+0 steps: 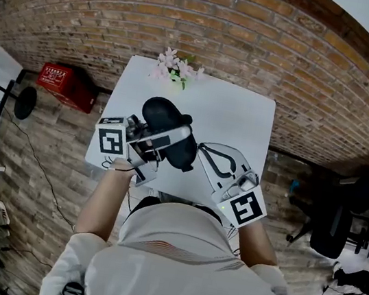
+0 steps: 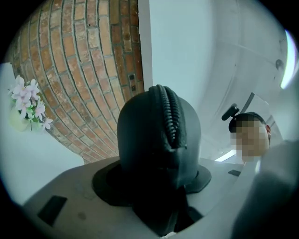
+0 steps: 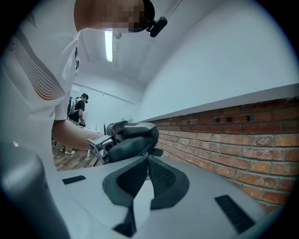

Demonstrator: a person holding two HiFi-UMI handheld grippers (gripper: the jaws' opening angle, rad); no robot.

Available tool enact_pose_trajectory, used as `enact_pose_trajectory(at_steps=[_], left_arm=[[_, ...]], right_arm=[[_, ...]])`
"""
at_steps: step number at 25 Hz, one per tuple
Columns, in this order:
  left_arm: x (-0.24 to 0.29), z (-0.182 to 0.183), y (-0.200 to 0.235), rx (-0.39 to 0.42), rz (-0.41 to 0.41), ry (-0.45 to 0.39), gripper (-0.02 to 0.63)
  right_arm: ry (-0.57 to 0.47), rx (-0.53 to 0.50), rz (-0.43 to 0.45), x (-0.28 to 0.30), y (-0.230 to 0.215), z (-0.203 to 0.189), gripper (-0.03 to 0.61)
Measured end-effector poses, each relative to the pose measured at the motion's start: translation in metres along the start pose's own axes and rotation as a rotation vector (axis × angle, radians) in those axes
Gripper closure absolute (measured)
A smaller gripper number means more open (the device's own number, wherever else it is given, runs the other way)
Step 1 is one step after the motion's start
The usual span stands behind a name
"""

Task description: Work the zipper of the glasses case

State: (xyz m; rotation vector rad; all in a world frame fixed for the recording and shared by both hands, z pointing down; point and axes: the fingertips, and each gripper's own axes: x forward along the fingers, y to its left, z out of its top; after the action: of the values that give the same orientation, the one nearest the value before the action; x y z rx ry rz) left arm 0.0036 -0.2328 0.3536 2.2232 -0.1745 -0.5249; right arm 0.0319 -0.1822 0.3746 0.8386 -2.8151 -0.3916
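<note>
My left gripper [image 1: 166, 138] is shut on the black glasses case [image 1: 164, 114] and holds it above the white table [image 1: 244, 118]. In the left gripper view the case [image 2: 149, 140] stands upright between the pads, its zipper [image 2: 169, 116] running up the middle. My right gripper [image 1: 202, 147] is shut, with its tips at the case's right end. In the right gripper view the closed tips [image 3: 147, 158] point at the case [image 3: 133, 140], and a small dark tab [image 3: 158, 152] shows beside them. Whether the tab is pinched I cannot tell.
A small bunch of pink flowers [image 1: 175, 69] stands at the table's far edge, seen also as flowers [image 2: 29, 105] in the left gripper view. A red box [image 1: 66, 84] sits on the floor to the left, an office chair [image 1: 340, 217] to the right. A brick wall runs behind.
</note>
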Motion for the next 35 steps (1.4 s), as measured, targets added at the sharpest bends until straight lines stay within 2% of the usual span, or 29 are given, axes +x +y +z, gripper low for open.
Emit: enact_pose_trajectory(at_steps=[3, 9, 13, 16, 21, 26, 31, 35], left_arm=[[0.001, -0.009, -0.001, 0.035, 0.006, 0.077, 0.365], [0.005, -0.063, 0.0, 0.092, 0.001, 0.391, 0.364], [0.001, -0.091, 0.001, 0.102, -0.008, 0.521, 0.364], [-0.003, -0.112, 0.008, 0.156, 0.015, 0.651, 0.362], [-0.01, -0.125, 0.017, 0.201, 0.041, 0.737, 0.361], [-0.022, -0.147, 0.025, 0.22, 0.042, 0.867, 0.36], [-0.041, -0.158, 0.049, 0.342, 0.159, 1.034, 0.36], [-0.052, -0.169, 0.059, 0.382, 0.186, 1.158, 0.36]], right_arm=[[0.043, -0.046, 0.026, 0.0, 0.003, -0.006, 0.518], [0.051, -0.074, 0.045, 0.003, 0.003, -0.009, 0.522], [0.062, -0.097, 0.058, 0.002, 0.001, -0.01, 0.518], [0.067, -0.11, 0.065, 0.001, -0.002, -0.012, 0.518], [0.092, -0.131, 0.079, 0.001, 0.001, -0.019, 0.517], [0.1, -0.192, 0.118, -0.001, 0.009, -0.026, 0.515], [0.162, -0.274, 0.161, 0.002, 0.018, -0.043, 0.517], [0.191, -0.361, 0.195, 0.005, 0.024, -0.047, 0.518]])
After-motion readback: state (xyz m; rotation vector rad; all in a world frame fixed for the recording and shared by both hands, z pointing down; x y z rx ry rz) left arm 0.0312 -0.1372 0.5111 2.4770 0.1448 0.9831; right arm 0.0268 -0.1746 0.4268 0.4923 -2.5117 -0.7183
